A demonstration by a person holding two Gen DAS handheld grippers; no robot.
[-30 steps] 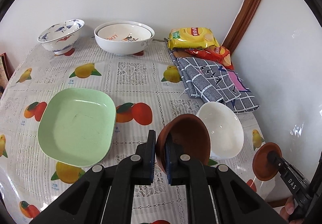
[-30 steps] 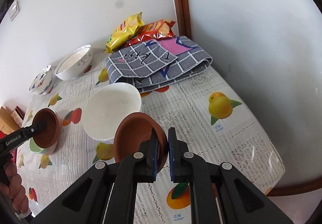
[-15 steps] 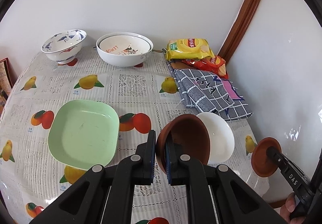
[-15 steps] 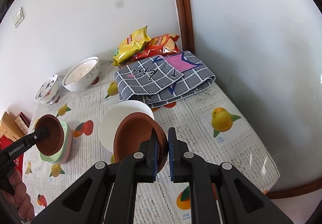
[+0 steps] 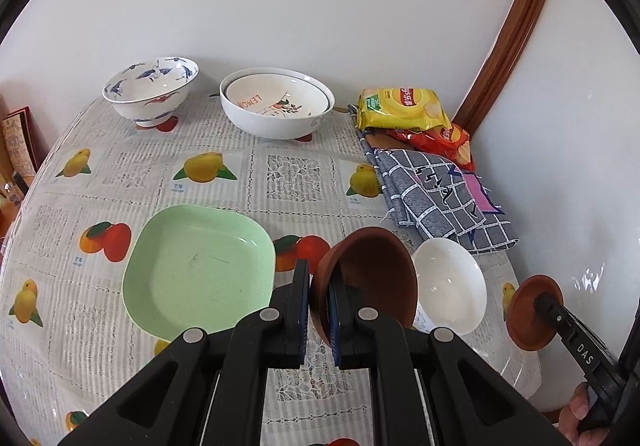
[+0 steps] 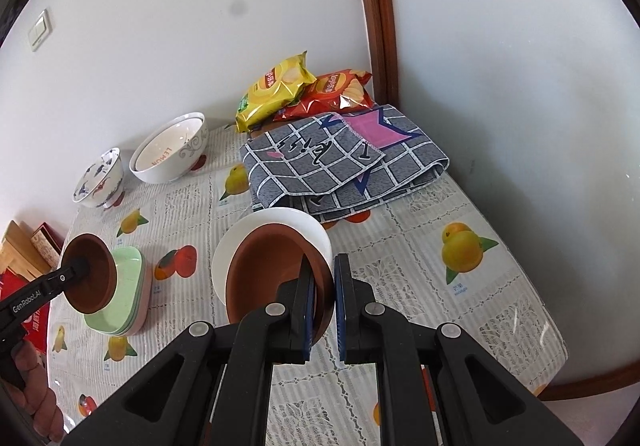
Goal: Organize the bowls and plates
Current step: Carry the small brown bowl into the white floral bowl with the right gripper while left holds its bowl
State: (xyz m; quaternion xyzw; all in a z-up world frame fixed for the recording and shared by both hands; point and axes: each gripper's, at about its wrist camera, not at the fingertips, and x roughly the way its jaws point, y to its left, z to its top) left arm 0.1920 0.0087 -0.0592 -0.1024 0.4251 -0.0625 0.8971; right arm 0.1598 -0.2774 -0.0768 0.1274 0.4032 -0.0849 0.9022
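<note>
My left gripper is shut on the rim of a brown bowl, held tilted above the table between a green square plate and a white bowl. My right gripper is shut on the rim of a second brown bowl, which hangs in front of the white bowl. In the left wrist view the right gripper shows at the far right with its brown bowl. The right wrist view shows the left gripper and its brown bowl over the stacked green plates.
At the back stand a blue-patterned bowl and nested white bowls. Chip bags and a folded checked cloth lie by the wall corner. The fruit-print tablecloth ends at a rounded edge near the right gripper.
Both grippers have risen with their brown bowls, so the table looks smaller and farther off. The white bowl and green plate have stayed where they were.
</note>
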